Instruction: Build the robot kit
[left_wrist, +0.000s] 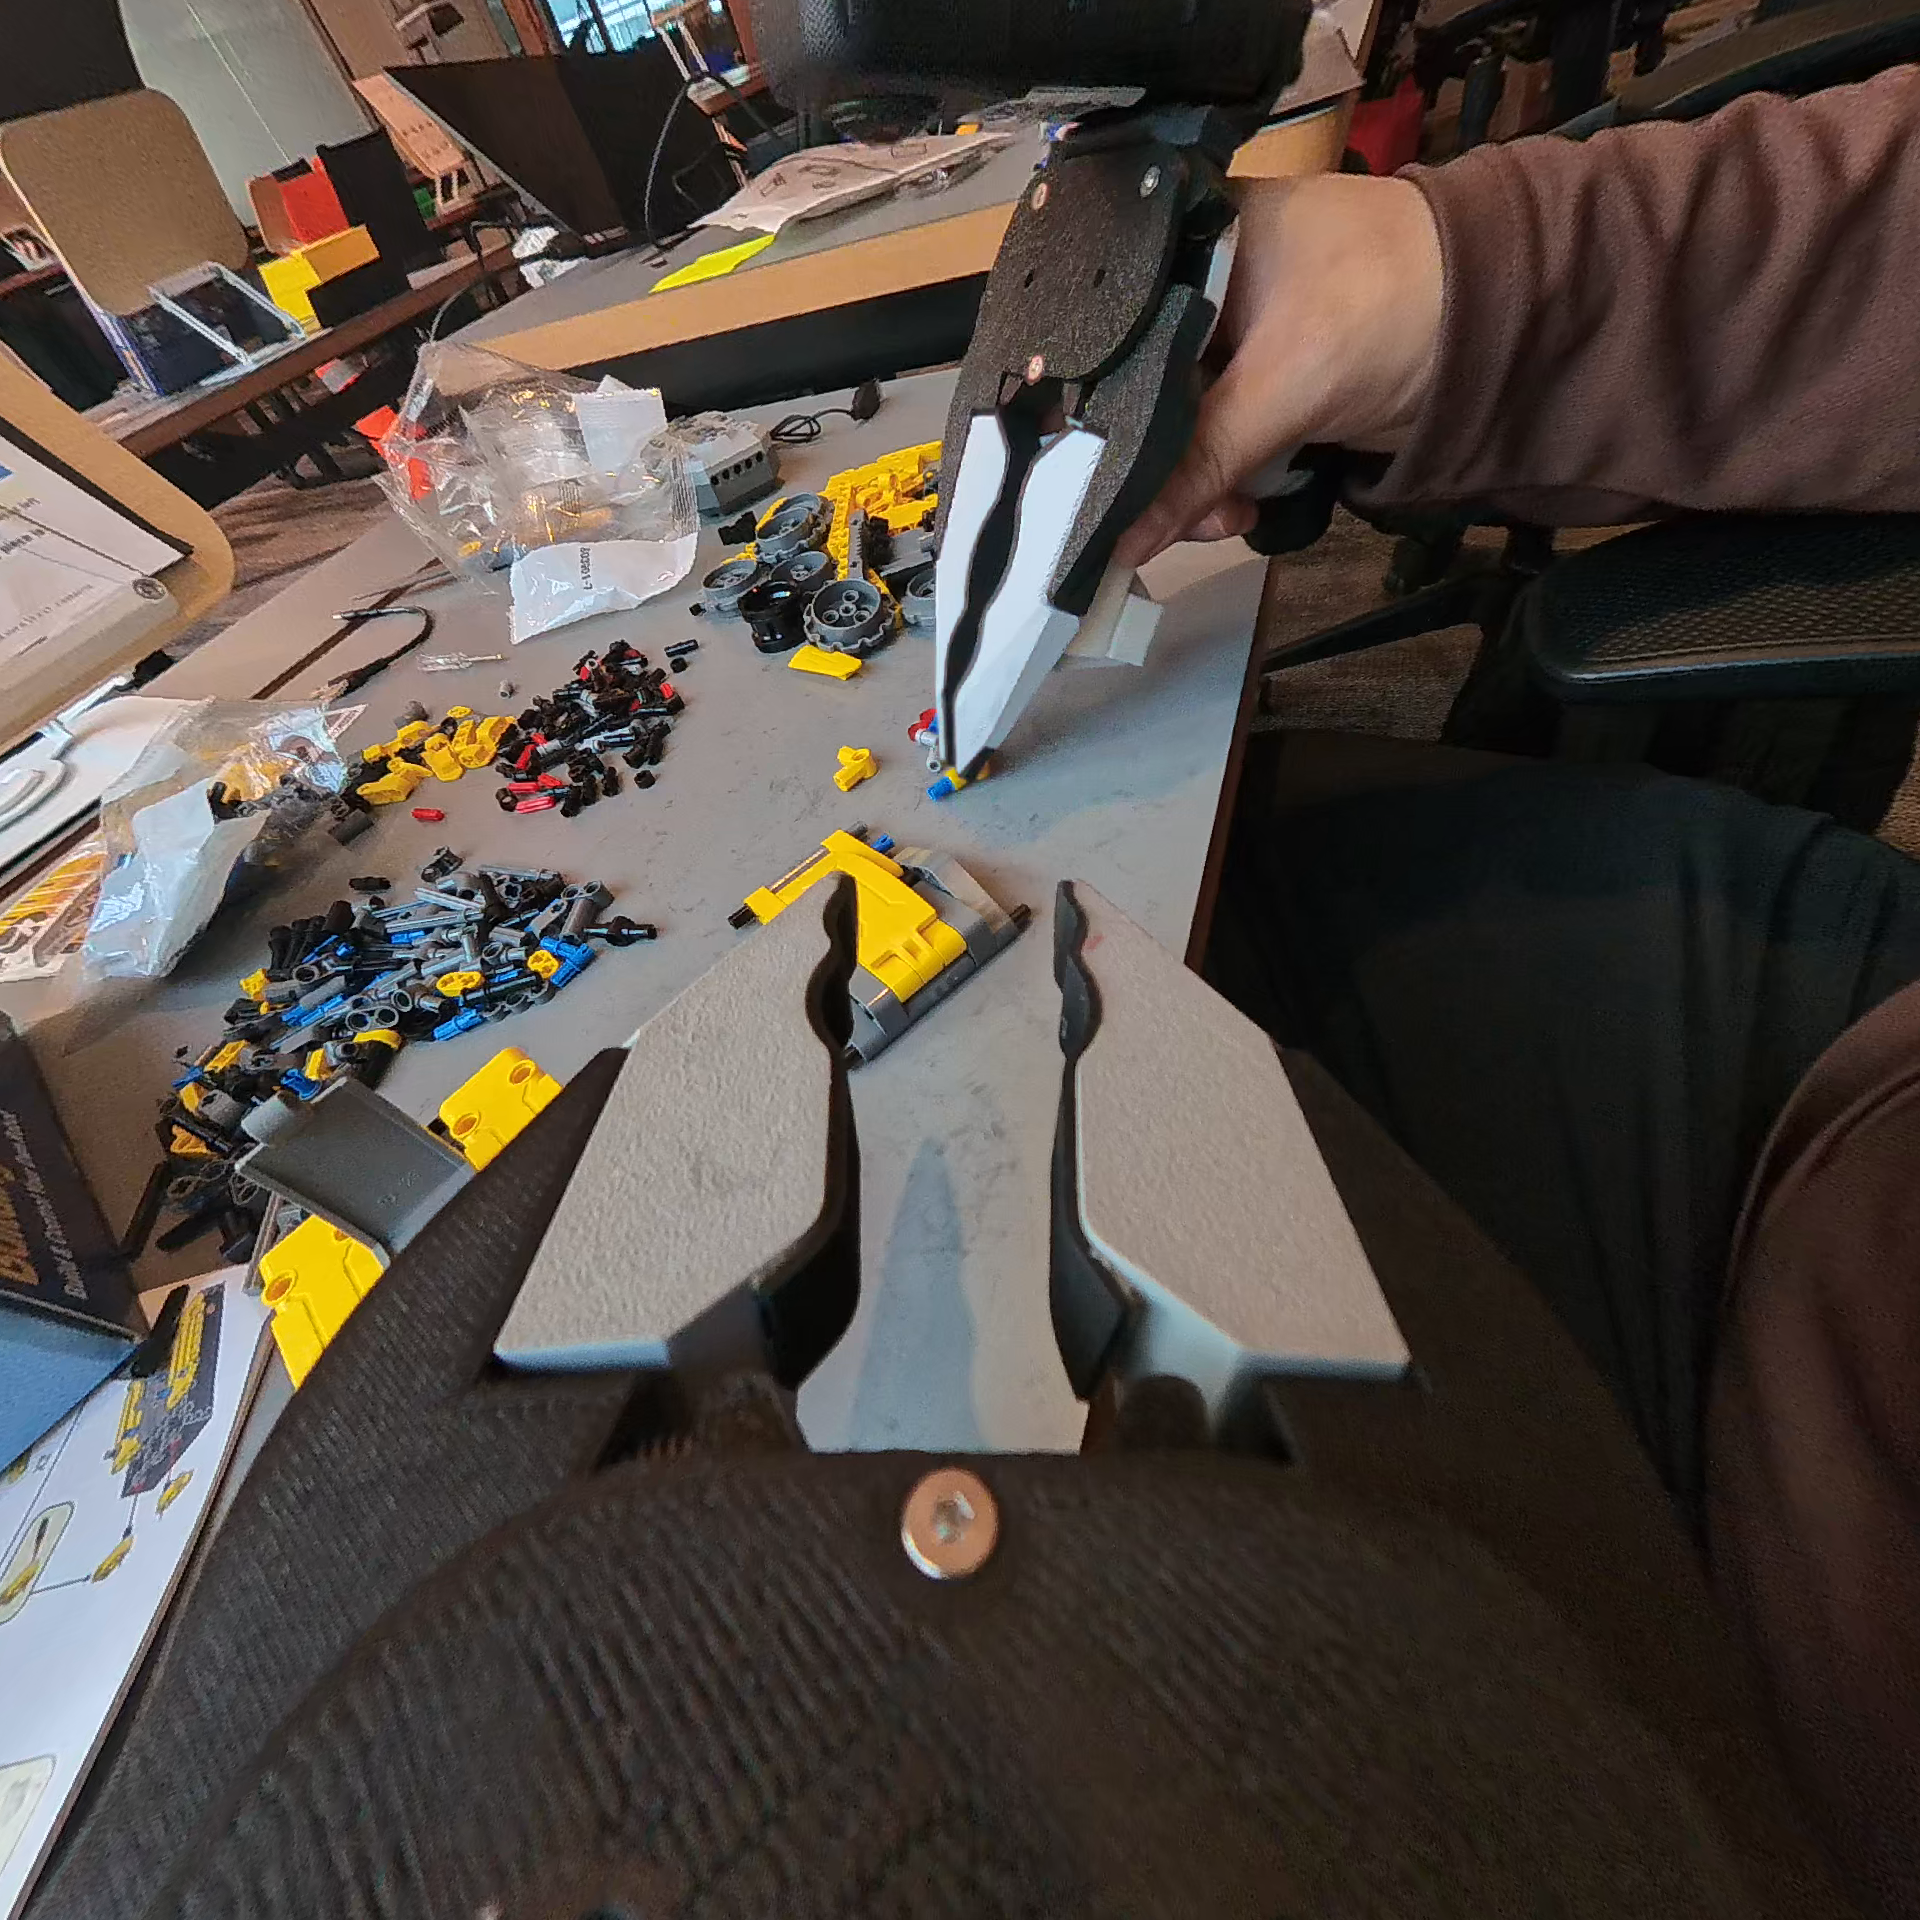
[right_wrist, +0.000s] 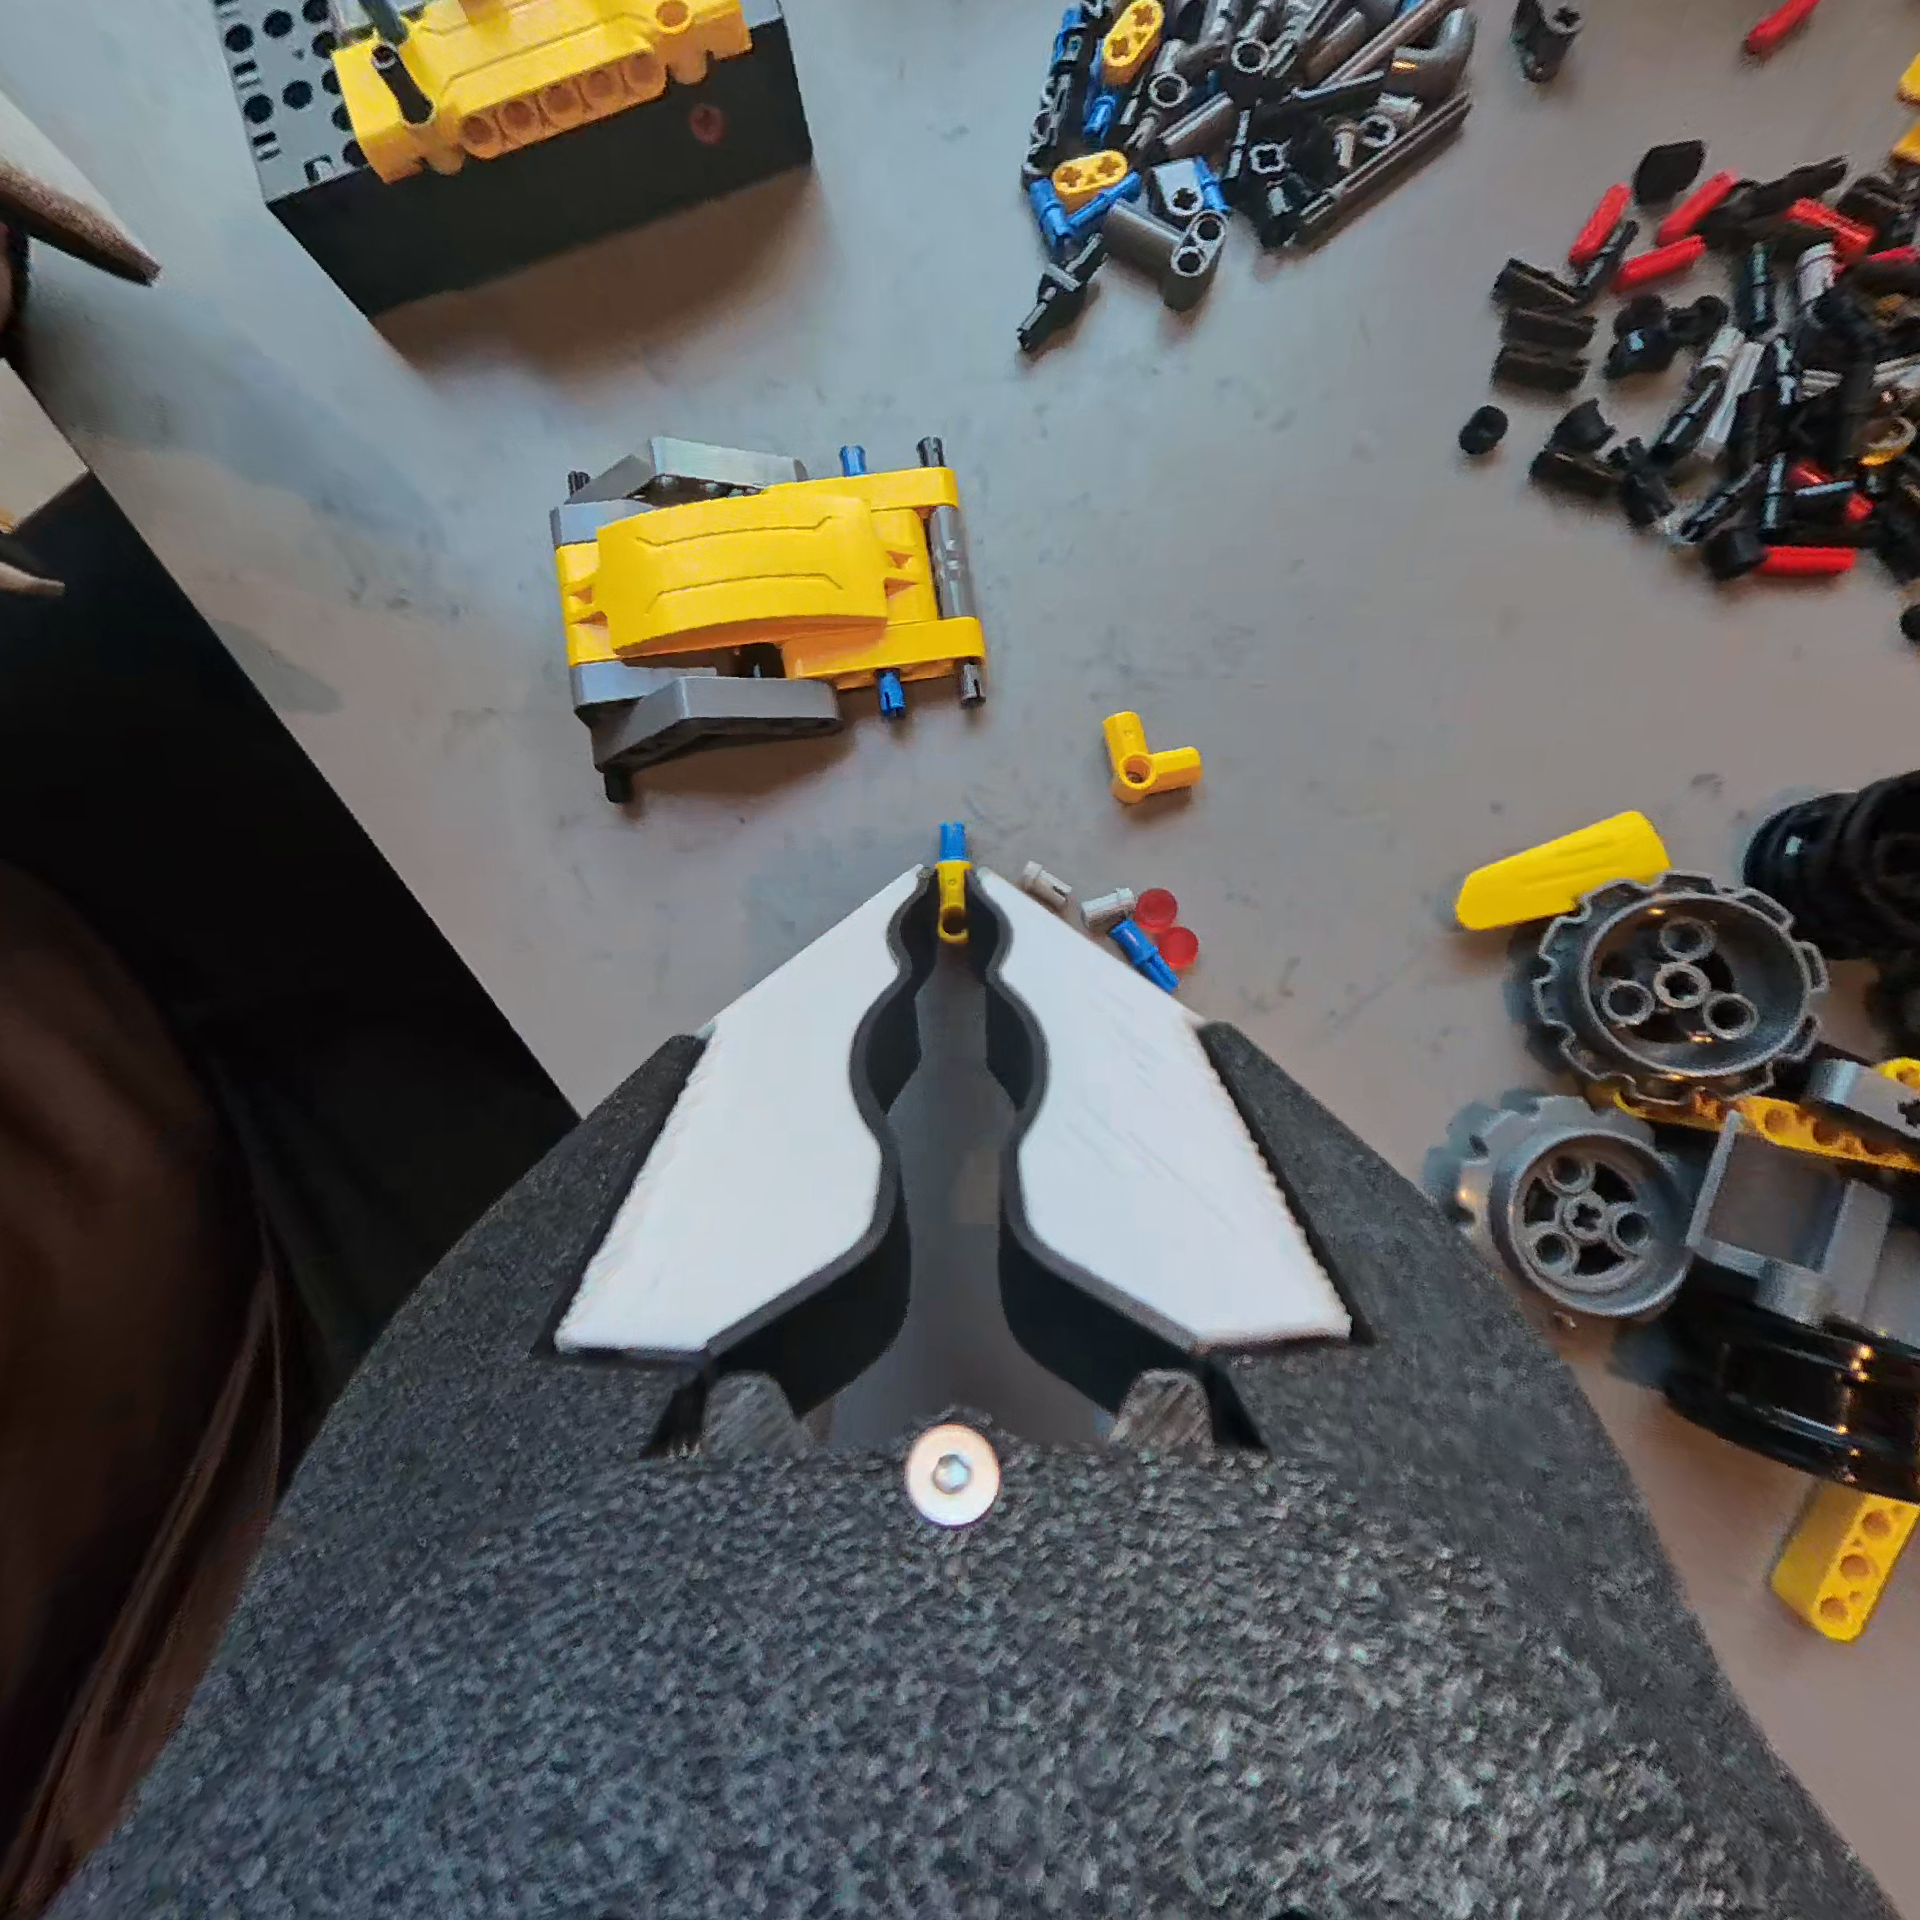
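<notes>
Soft daylight, perhaps; blurred, warped edges

We see a grey table (left_wrist: 1101, 717) strewn with building-toy parts. A yellow and grey sub-assembly (right_wrist: 758, 582) lies flat near its edge, with a yellow elbow connector (right_wrist: 1148, 764) just beside it. Farther out we find a pile of black and red pins (left_wrist: 592, 727) and a pile of black, grey and blue pieces (left_wrist: 416, 956). Grey toothed wheels (right_wrist: 1673, 987) cluster together, crumpled clear plastic bags (left_wrist: 540, 468) lie behind, and an open instruction booklet (left_wrist: 94, 1507) rests at the near corner.
</notes>
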